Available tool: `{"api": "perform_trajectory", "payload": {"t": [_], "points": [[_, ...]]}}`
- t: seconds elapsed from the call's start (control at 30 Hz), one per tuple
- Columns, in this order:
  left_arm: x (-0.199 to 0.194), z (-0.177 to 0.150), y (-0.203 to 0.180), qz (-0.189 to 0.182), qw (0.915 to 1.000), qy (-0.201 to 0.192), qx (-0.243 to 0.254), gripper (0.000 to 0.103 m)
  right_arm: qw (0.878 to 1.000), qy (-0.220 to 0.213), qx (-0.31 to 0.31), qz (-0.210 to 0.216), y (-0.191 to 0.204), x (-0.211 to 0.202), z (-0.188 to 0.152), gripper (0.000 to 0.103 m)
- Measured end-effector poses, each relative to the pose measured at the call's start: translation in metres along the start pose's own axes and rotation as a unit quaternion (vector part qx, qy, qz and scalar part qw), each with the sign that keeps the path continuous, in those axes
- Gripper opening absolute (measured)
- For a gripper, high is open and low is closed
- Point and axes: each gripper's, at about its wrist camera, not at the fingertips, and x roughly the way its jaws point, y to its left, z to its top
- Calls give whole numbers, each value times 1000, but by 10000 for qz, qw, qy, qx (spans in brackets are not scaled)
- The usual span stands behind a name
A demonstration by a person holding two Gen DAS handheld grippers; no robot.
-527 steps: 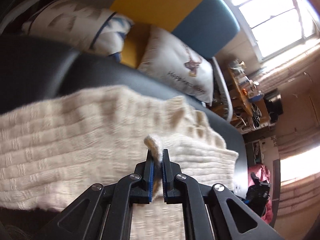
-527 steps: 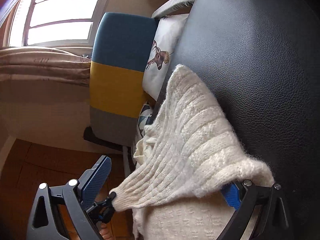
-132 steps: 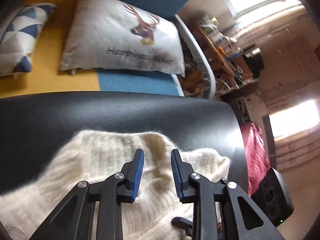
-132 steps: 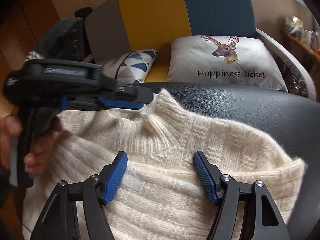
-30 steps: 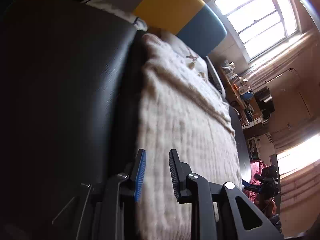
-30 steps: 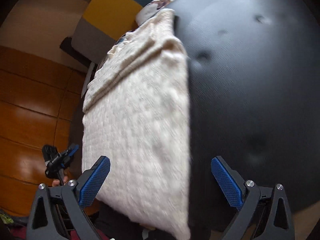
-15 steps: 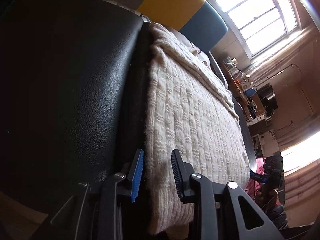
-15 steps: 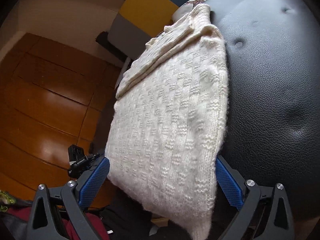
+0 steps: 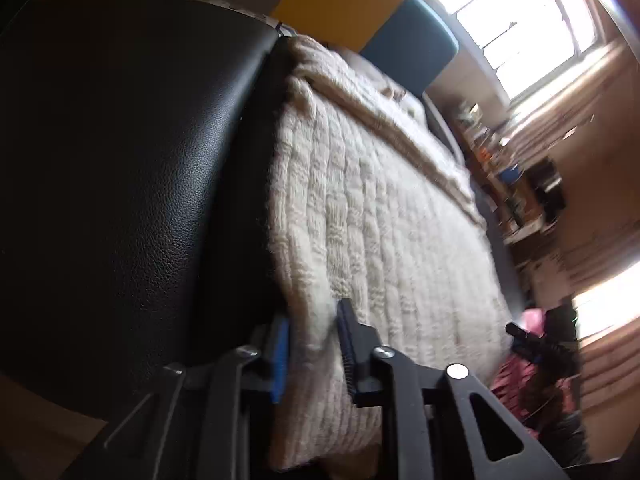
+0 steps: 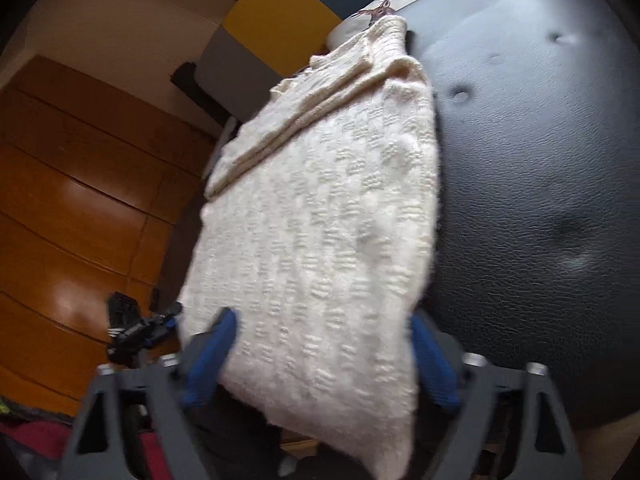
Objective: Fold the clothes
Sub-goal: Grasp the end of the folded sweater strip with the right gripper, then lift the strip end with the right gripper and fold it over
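A cream knitted sweater (image 9: 380, 208) lies folded lengthwise on a black leather stool (image 9: 120, 160), and its near hem hangs over the front edge. My left gripper (image 9: 312, 344) is closing on the hem's left corner, with the fabric pinched between its pads. In the right wrist view, the sweater (image 10: 320, 200) fills the gap of my right gripper (image 10: 320, 352). Its jaws are closing, and both blue pads touch the bunched hem at the right corner. Each gripper shows small in the other view: the right gripper (image 9: 532, 344) and the left gripper (image 10: 136, 328).
A sofa with yellow and blue panels (image 9: 340, 4) stands behind the stool (image 10: 540, 160), with a deer-print cushion (image 10: 372, 8) on it. Wooden floor (image 10: 60, 200) lies to the left. A cluttered shelf (image 9: 500, 168) and a bright window (image 9: 520, 20) are at the right.
Both grippers have moved in onto the near hem. The right jaws went from wide open to squeezing the fabric, and the left jaws narrowed onto the hem's corner.
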Motion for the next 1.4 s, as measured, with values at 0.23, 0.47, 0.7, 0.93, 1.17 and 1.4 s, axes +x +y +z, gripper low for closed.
{"api": "perform_trajectory", "payload": {"t": [0.23,0.47,0.7,0.93,1.17,1.4], "points": [[7,0,-16,199,9996,84,156,7,9997,-135,197,28,-17,1,-9,11],[-4,-13,-1,-451,9979,447,-139,6,9999,67,-116,-103,-5,-4,-17,11],[-34,-34,3,-1103,9923,550,-116,6,9989,305,76,351,-1,-11,-30,11],[-32,-15,-5,-1930,9797,465,-283,6,9977,298,165,591,11,-14,-28,11],[-31,40,-20,-2626,9645,-88,-260,6,9961,-199,72,860,33,-14,21,11],[-7,155,-42,-2809,9565,-758,-224,6,9941,-611,27,891,43,-2,108,11]]}}
